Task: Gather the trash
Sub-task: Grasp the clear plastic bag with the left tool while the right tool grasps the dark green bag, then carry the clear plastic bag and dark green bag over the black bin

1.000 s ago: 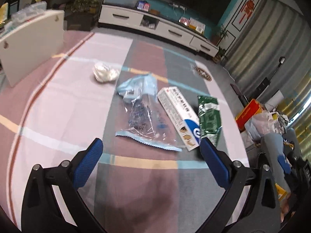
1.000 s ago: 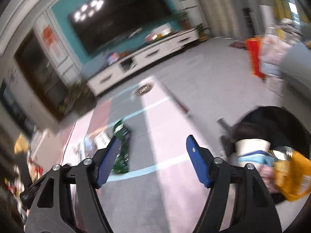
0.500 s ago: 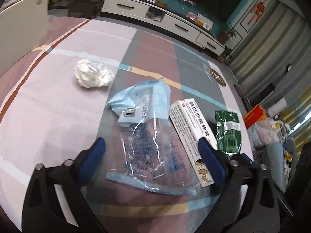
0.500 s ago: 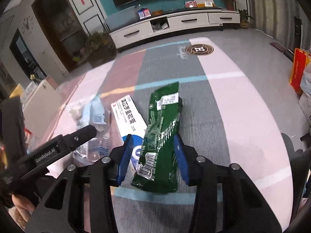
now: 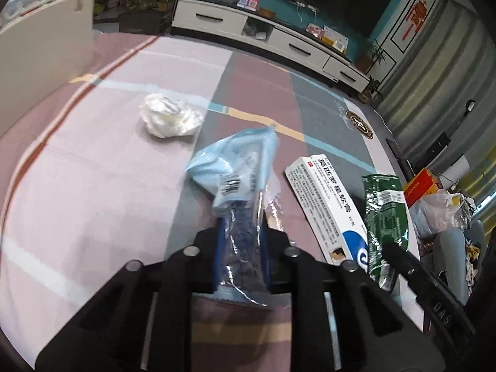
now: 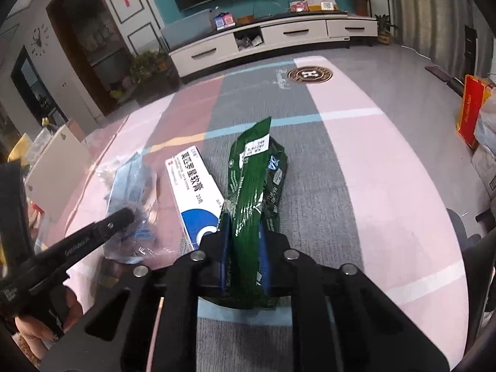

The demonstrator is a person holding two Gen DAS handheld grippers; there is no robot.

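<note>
**A:** ok so what's readable? The white carton has a red mark at its far end, a blue circle at the near end and a column of Chinese print w/ "20" beside it, rest too small imo. The green wrapper has a white sticker near its far tip, can't read it. The clear-and-blue bag shows a barcode label. There's a round dark emblem w/ an "H" on the striped cloth, far end. Red bag off to the right has yellow lettering, too blurry

**B:** count pls?

**A:** 4 bits of trash: 1 crumpled tissue far left, 1 bag, 1 carton, 1 wrapper, the last three side by side left to right, all on the cloth

**B:** and the grippers?

**A:** 2, both just finished closing. Left gripper is clamped on the near end of the bag, blue pads pressing the plastic from both sides. Right gripper is pinched on the near end of the wrapper, which is squeezed into a ridge between the pads. The left one also shows in the right cam, and a bit of a hand at the near left edge
</note>
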